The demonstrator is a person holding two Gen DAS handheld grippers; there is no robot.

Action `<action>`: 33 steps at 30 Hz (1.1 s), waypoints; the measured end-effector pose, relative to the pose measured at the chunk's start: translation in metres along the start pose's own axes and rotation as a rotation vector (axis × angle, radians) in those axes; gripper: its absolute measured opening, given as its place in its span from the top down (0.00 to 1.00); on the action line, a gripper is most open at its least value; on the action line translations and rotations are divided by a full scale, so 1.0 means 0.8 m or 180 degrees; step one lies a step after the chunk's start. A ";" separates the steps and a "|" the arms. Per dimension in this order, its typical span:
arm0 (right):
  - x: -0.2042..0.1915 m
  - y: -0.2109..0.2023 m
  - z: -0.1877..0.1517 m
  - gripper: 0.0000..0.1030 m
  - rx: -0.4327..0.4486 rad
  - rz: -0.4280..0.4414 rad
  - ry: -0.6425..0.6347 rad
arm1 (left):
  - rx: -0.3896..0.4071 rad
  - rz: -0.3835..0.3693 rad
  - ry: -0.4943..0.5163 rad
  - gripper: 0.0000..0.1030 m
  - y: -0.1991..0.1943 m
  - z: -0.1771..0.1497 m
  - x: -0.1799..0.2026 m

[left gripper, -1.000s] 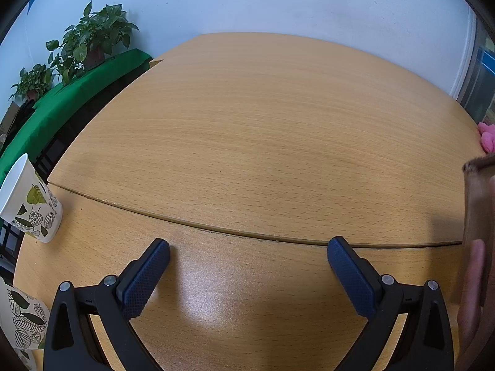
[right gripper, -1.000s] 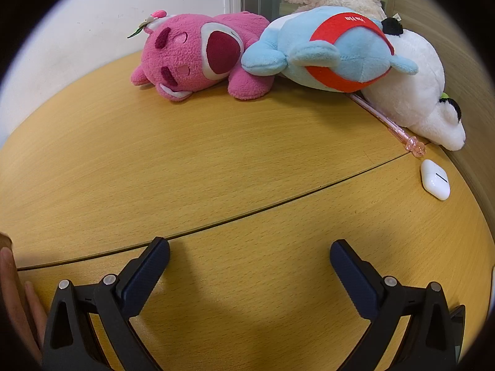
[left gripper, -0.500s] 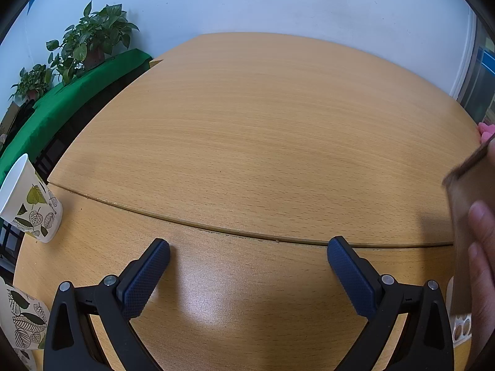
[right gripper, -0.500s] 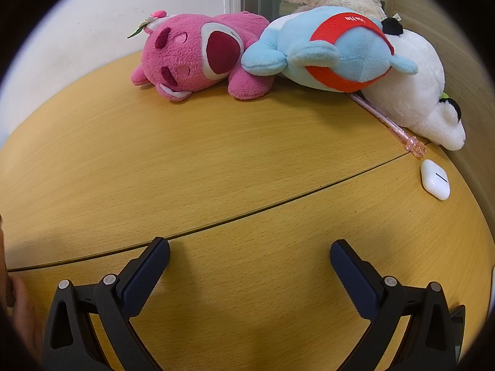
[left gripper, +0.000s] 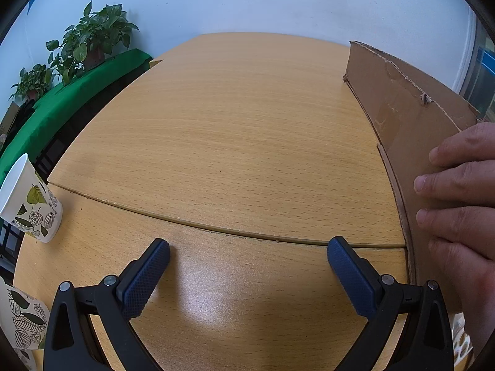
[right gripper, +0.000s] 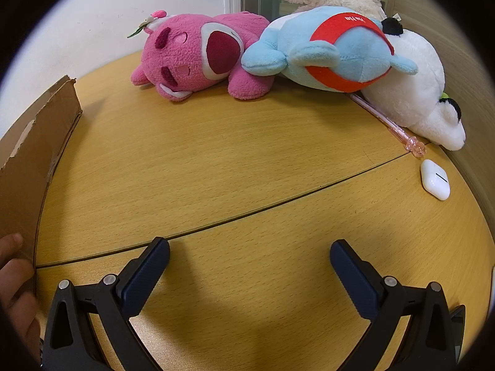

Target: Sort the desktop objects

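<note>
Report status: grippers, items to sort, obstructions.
Left gripper and right gripper open, empty. Plush toys, pink pen, earbud case untouched. Hand holding cardboard box between the grippers.

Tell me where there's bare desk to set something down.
Bare wood lies between the paper cup and the cardboard box, and between that box and the pink plush. Crowded: the far right corner, with plush toys, pink pen and earbud case.

Wood counter (left gripper: 235, 142) w/ curved seam; leaf-print paper cup (left gripper: 29, 201) far left; cardboard box (left gripper: 411, 130) mid; pink plush (right gripper: 198, 58), blue plush (right gripper: 328, 52), white plush (right gripper: 420, 92) far right; pink pen (right gripper: 386, 123) & white earbud case (right gripper: 434, 179) near them.
</note>
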State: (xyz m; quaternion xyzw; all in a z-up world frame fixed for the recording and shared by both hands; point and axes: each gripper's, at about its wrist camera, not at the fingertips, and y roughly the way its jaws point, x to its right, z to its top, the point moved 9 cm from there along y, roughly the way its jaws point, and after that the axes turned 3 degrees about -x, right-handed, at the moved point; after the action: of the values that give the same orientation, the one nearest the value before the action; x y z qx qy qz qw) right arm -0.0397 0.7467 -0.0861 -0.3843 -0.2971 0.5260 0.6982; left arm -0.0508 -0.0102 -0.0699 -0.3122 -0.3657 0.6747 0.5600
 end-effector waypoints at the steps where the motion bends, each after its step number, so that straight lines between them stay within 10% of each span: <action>1: 0.000 0.000 0.001 0.00 0.0000 0.0000 0.0000 | 0.0000 0.0003 0.0002 0.00 0.000 0.000 -0.001; 33: 0.002 -0.005 -0.016 0.00 -0.0091 -0.0019 0.0004 | 0.0013 0.0033 0.0014 0.00 0.000 0.000 -0.001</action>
State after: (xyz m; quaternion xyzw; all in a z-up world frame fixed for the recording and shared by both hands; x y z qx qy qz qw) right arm -0.0266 0.7447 -0.0897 -0.3936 -0.3053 0.5194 0.6944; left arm -0.0510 -0.0108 -0.0698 -0.3144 -0.3615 0.6776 0.5580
